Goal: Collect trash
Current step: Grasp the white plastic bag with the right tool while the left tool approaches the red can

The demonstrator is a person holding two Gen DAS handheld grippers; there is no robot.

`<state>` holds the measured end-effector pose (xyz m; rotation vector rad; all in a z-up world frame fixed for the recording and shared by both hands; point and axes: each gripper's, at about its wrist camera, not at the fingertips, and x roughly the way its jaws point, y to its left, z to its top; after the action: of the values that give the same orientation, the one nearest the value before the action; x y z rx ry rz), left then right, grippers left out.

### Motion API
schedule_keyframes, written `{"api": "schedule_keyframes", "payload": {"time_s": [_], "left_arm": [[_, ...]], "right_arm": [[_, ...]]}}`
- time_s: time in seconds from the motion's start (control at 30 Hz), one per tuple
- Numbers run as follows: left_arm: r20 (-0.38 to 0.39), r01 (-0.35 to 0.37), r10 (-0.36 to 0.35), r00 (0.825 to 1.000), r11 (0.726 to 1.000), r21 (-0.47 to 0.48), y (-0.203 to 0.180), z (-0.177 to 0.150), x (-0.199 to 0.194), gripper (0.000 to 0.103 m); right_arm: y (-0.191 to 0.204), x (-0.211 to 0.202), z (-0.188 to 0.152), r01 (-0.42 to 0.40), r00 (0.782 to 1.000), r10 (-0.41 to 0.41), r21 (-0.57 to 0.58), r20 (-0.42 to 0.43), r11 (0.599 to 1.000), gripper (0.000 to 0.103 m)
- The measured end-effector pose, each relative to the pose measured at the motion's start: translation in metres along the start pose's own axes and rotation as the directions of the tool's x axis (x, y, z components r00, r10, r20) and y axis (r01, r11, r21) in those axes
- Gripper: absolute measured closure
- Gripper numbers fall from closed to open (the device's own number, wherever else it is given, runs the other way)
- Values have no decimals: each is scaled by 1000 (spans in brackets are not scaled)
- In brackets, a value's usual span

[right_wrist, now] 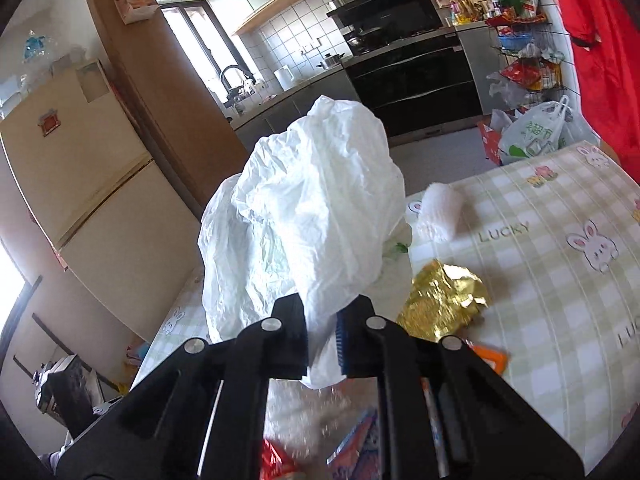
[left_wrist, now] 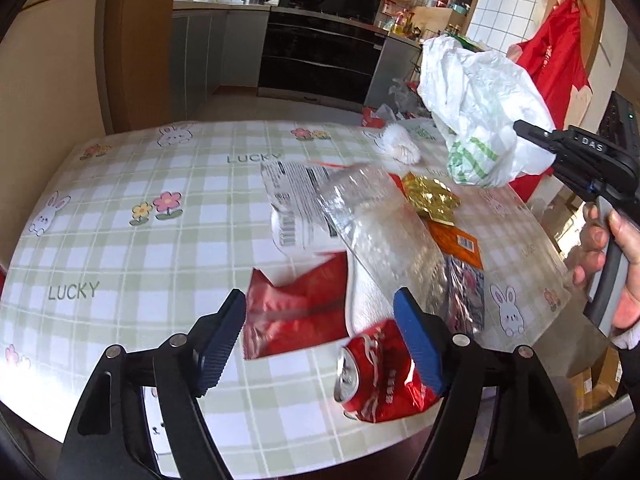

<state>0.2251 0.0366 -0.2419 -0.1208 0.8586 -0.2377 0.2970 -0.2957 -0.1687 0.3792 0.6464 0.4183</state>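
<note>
Right gripper (right_wrist: pixel 322 340): clamped on a crumpled white plastic carrier bag with green print (left_wrist: pixel 480 120), lifted clear of the table and hanging above its far right part; pinched at one bunched fold, presumably so the bag can serve as the sack for the rest of the rubbish. Held in a hand (left_wrist: pixel 616 264) at the right edge of the left wrist view.

Left gripper (left_wrist: pixel 320 344): not gripping anything, blue-padded fingers (left_wrist: pixel 420 352) spread and angled down over the near part of the table. Between them, but not pressed by them: a flattened red foil wrapper (left_wrist: pixel 296 316). Just right of it, against the right finger, a crushed red drink can (left_wrist: pixel 376 376) lying on its side near the table's near edge. Likely target one of these two; which one, not possible to tell.

Remaining litter on the round table with the green-checked rabbit-and-flower cloth (left_wrist: pixel 120 240): a clear crinkled plastic bag (left_wrist: pixel 380 232) across the middle, blurred; a white printed packet with barcode (left_wrist: pixel 296 204) partly under it; a crumpled gold foil wrapper (left_wrist: pixel 432 198) further right; an orange packet with barcode (left_wrist: pixel 460 244) beside it; a white fluffy wad (left_wrist: pixel 400 144) at the far side.

Collection barely under way by the look of it: only the bag off the table, everything else lying loose.
</note>
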Motion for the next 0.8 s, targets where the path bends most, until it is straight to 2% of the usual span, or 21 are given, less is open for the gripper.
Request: {"api": "schedule_keyframes", "payload": {"time_s": [0.1, 0.23, 0.33, 0.4, 0.53, 0.73, 0.8], "left_arm": [[-57, 44, -42, 997, 999, 28, -14, -22, 7, 36], [-121, 34, -24, 992, 996, 81, -29, -41, 21, 44], [-146, 47, -36, 989, 997, 69, -33, -48, 31, 49], [-168, 45, -34, 985, 997, 61, -33, -51, 40, 56], [-190, 15, 2, 982, 996, 89, -34, -52, 53, 61], [-209, -10, 19, 978, 999, 45, -25, -54, 64, 62], [-197, 5, 0, 980, 1000, 24, -24, -56, 63, 70]], "right_arm": [[-5, -38, -32, 37, 999, -37, -13, -11, 999, 89], [-19, -72, -57, 71, 997, -72, -25, -30, 997, 89], [-18, -93, -68, 83, 996, -84, -52, -12, 995, 89], [-17, -104, -75, 80, 997, -80, -62, 6, 995, 89], [-12, -113, -91, 62, 998, -60, -53, 32, 997, 89], [-10, -111, -117, 44, 999, -44, -39, -13, 998, 89], [-10, -111, -122, 44, 999, -45, -45, -18, 998, 89]]}}
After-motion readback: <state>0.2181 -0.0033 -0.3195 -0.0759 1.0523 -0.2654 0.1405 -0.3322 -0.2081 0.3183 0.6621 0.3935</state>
